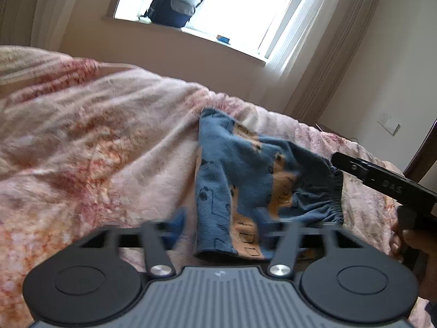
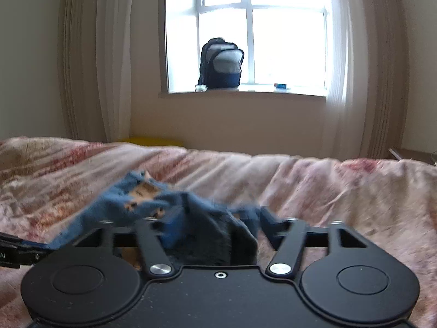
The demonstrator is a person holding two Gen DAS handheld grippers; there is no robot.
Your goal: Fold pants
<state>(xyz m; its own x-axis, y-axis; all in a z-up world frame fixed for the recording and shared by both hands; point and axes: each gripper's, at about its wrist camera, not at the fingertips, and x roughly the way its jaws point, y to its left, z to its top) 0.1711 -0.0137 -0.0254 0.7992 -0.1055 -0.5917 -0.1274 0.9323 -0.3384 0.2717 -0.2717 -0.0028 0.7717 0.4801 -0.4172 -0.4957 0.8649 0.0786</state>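
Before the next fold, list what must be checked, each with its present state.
1. Left tool open and free: ok, fingers spread wide, nothing pinched.
2. Right tool gripping the waistband: cannot tell; cloth sits between its blurred fingers.
3. Pants lying flat: not ok, bunched and wrinkled.
4. Leg cuff within reach of the left tool: ok, it lies uncovered just ahead.
5. Room on the blanket to lay the fold: ok, a bare stretch beside the pants.

Black left tool, silver screws; blue fingertips
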